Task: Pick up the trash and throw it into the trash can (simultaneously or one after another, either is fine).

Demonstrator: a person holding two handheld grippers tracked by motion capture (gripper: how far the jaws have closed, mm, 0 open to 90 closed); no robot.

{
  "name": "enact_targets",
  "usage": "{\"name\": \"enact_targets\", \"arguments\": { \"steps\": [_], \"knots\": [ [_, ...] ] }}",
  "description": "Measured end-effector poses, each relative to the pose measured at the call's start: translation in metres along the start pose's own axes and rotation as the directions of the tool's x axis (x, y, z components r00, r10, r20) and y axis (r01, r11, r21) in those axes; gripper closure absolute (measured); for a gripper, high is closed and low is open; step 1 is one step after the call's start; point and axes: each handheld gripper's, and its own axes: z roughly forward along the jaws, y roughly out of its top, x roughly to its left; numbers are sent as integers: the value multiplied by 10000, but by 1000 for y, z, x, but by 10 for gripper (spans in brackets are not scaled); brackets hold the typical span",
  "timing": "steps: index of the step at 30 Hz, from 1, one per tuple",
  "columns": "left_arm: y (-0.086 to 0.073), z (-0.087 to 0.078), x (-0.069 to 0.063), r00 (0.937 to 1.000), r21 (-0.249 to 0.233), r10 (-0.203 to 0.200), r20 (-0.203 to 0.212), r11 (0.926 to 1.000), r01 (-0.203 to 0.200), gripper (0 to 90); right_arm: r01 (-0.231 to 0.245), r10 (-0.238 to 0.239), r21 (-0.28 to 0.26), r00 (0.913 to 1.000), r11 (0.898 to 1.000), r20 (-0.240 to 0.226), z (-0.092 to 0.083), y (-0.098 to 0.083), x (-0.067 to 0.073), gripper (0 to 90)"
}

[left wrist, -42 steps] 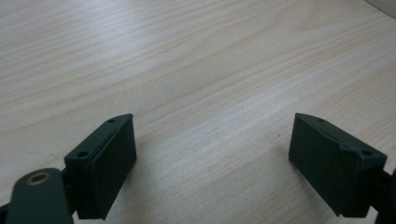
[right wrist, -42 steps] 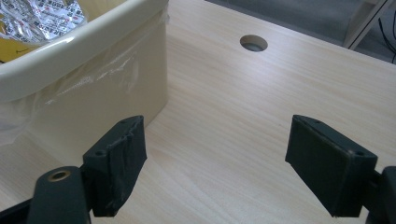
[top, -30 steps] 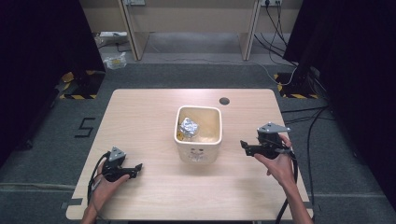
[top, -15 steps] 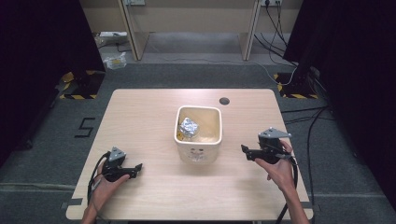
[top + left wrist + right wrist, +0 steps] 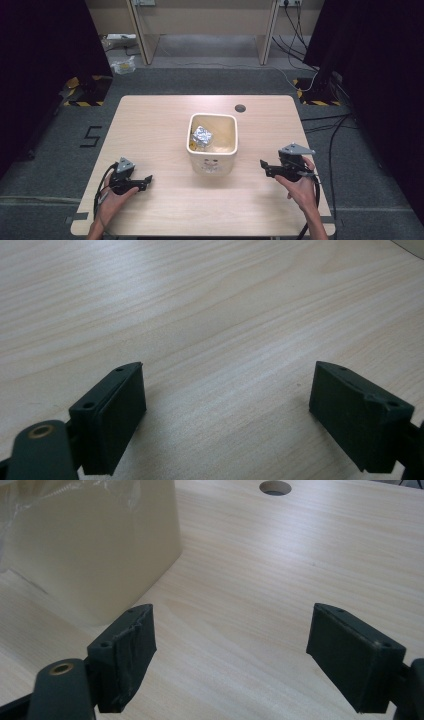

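The cream bin [image 5: 212, 145] sits mid-table with a crumpled foil ball [image 5: 202, 135] inside. The right gripper [image 5: 263, 166] has dropped back toward the table's near edge, jaws wide and empty. The left gripper [image 5: 146, 180] rests unmoved, also wide and empty. Looks finished.

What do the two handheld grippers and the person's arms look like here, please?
Both the left gripper and the right gripper are black, each with two flat rectangular jaws, a grey three-cornered plate on top and a black trailing cable. The forearms are bare, with no sleeves visible.
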Motion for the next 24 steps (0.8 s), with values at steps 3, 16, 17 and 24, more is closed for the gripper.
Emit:
{"name": "enact_targets", "arguments": {
  "steps": [3,16,17,24],
  "knots": [
    [0,0,0,10000,2,12,-2,10000,-12,139,-24,24,-30,10000,10000,-32,0,-4,1,194],
    [0,0,0,10000,12,3,4,10000,-3,139,-148,147,-46,9999,9999,-26,-1,-23,7,190],
    [0,0,0,10000,4,3,0,10000,-3,139,-142,142,-59,9999,9999,-31,-1,-25,7,190],
    [0,0,0,10000,14,13,1,10000,-13,139,-162,162,107,9999,9998,43,2,-38,9,189]
  ]
}}
